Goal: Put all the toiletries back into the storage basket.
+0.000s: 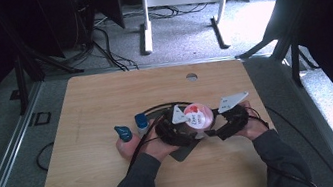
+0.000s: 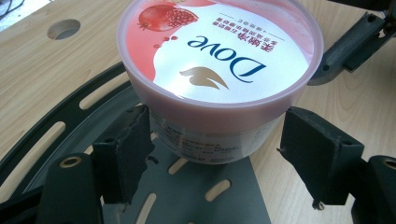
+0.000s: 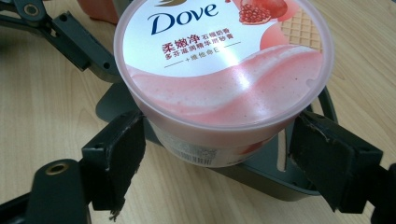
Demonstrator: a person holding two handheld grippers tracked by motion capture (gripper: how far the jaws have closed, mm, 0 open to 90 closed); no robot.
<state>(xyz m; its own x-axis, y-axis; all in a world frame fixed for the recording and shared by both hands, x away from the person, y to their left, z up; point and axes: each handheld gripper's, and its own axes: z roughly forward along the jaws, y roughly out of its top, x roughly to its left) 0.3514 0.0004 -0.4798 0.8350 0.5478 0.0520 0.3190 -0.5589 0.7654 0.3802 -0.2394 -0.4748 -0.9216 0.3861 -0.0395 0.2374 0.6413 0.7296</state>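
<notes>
I have the pink tub (image 1: pixel 197 115) sitting on a dark slotted metal plate (image 2: pixel 196 196) near the middle of the wooden table (image 1: pixel 95 104), with my left gripper (image 2: pixel 215 156) and right gripper (image 3: pixel 217 161) closing in from opposite sides. Both sets of jaws stand apart around the tub's lower wall; on each, one pad looks to be touching or almost touching, the other is clear of it.

My worry: the tub is smooth, glossy plastic, round, narrowing under a wide lid (image 3: pixel 224 56). Squeezing off-centre could let it slip or twist out, or skid across the plate. Gripping under the lid's lip might pop it. Two blue-capped bottles (image 1: pixel 132 129) stand just left.
</notes>
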